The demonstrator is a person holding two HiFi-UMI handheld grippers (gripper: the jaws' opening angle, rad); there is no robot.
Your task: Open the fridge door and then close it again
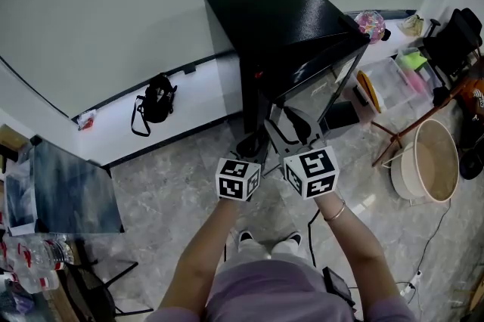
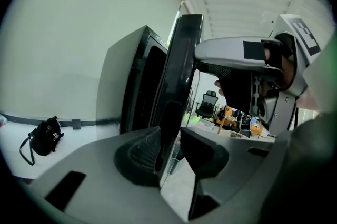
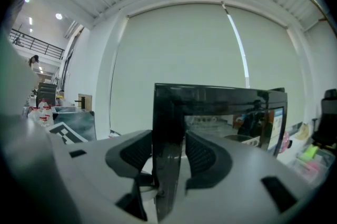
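Here the fridge door (image 1: 314, 97) stands ajar on the black fridge (image 1: 283, 18) by the wall (image 1: 113, 3), and its free edge looks the best place to hold. I judge it stiff and fairly light on its hinges, though its glossy face may be slippery. The left gripper (image 2: 171, 152) is clamped on this edge, and so is the right gripper (image 3: 168, 157), just beside it. The hinges and the fridge's inside are hidden, and I cannot make out any handle.

The head camera looks steeply down on the fridge (image 1: 287, 33) from above and in front. The camera on the left tongs (image 2: 168, 152) sits right at the fridge's door (image 2: 181, 75), facing it edge-on and nearly level; the right tongs (image 3: 168, 157) camera does likewise. All three share that door.
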